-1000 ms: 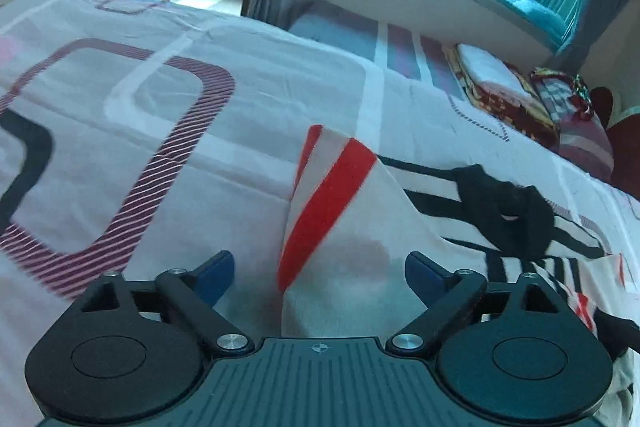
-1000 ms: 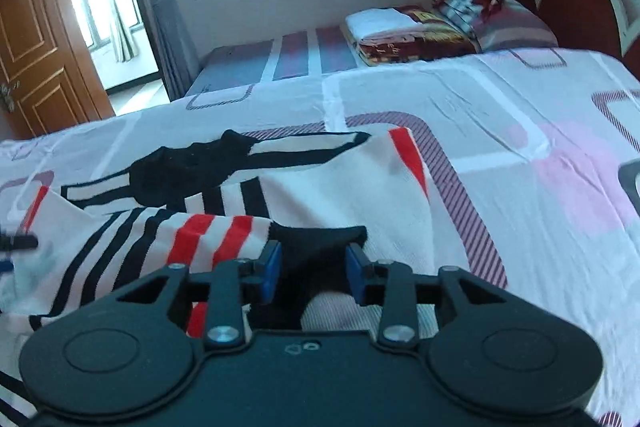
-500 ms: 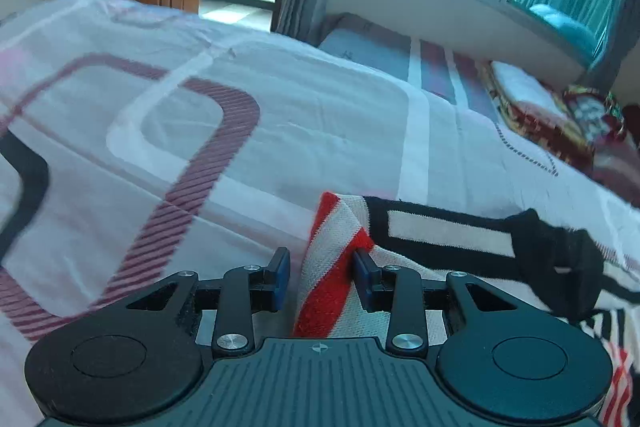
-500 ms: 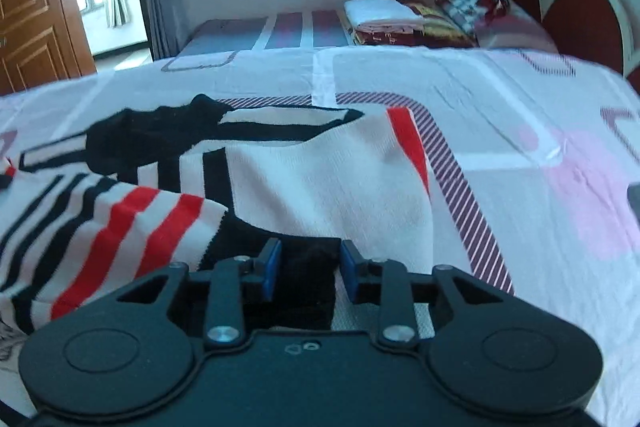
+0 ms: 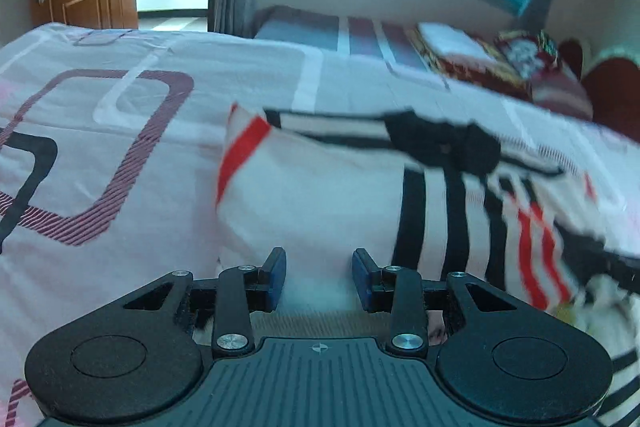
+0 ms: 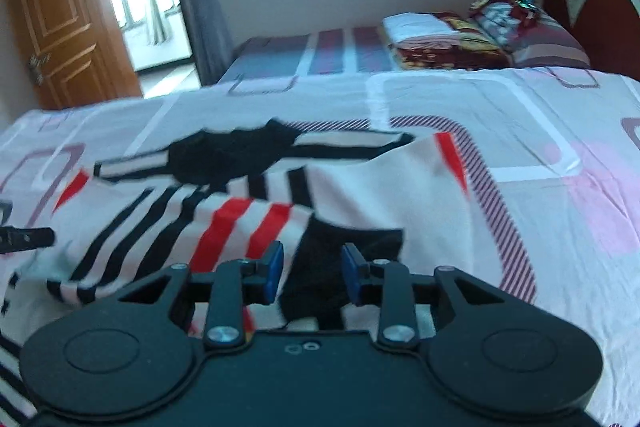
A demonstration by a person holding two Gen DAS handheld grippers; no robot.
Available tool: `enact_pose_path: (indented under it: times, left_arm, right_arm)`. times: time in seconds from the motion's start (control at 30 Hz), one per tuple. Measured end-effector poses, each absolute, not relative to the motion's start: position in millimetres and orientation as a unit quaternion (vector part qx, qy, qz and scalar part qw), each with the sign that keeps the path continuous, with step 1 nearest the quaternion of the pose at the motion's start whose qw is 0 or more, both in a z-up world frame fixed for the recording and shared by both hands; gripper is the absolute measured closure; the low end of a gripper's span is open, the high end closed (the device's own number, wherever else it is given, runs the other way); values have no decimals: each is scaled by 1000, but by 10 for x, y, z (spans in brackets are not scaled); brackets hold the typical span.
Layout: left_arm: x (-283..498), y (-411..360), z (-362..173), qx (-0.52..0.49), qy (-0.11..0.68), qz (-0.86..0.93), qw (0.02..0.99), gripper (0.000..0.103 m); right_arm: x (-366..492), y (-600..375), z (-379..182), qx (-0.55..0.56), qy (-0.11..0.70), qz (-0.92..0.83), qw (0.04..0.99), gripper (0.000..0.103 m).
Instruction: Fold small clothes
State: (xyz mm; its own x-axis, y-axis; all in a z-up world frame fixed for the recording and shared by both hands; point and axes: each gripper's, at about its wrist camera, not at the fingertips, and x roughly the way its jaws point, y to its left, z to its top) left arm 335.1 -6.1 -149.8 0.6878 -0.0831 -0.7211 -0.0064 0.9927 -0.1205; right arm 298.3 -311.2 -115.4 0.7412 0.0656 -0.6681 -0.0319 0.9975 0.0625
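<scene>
Two hand-held grippers work one white knitted garment with black and red stripes (image 5: 320, 195), which lies spread on the pink-and-white patterned bedsheet (image 5: 120, 131). A second ago the left gripper (image 5: 318, 275) stood wide around the red-striped corner; its jaws have since narrowed, and white fabric now sits bunched between the blue pads (image 5: 276, 277), apparently pinched. The right gripper (image 6: 308, 275), narrowly set, pinches the garment's black trim (image 6: 320, 267), as before. With both edges seemingly secured, the garment looks ready to be lifted and carried over for a fold.
</scene>
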Motion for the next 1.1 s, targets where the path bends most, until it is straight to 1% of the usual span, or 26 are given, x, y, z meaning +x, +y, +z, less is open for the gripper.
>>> enact_pose_path:
  times: [0.13,0.23,0.3,0.47,0.63,0.8,0.97,1.0,1.03,1.07,1.1]
  left_arm:
    - [3326,-113,-1611,-36,397,-16,917,66]
    - [3300,-133,-1623,-33,396,-17,918,66]
    - [3294,-132,-1610,-36,400,-17,916,66]
    - [3338,-224,-1440,-31,397,-6,917,66]
    - [3487,-385,-1320,-33,390,-12,920,65]
    - [3680,-586,-1315,-27,384,-17,923,65]
    - [3867,-702,-1484,-17,397,-9,918,65]
    - [3890,-699,-1532,-14,397,-4,918,64]
    - [3912,-694,-1566,-13,399,-3,917,55]
    - [3922,-670,-1601,-16,398,4,917,49]
    - [3925,-632,-1616,-23,397,9,917,41]
  right_arm:
    - [2979,-3045,-1262,16,377,37,925,71]
    - [3021,-3056,-1409,-9,392,23,919,74]
    - [3043,-3140,-1467,-1,393,26,919,74]
    - [3029,-3209,-1378,20,396,26,918,74]
    - [3133,-3239,-1134,20,359,29,933,72]
    - [3401,-3173,-1049,14,349,42,936,71]
    - [3612,-2994,-1183,-3,355,65,933,71]
    - [3632,-2956,-1219,-6,359,71,931,71]
    - [3654,-2922,-1257,-9,363,75,929,70]
    - [3671,-2899,-1294,-13,366,77,927,70]
    - [3703,-2896,-1359,-17,373,77,925,70]
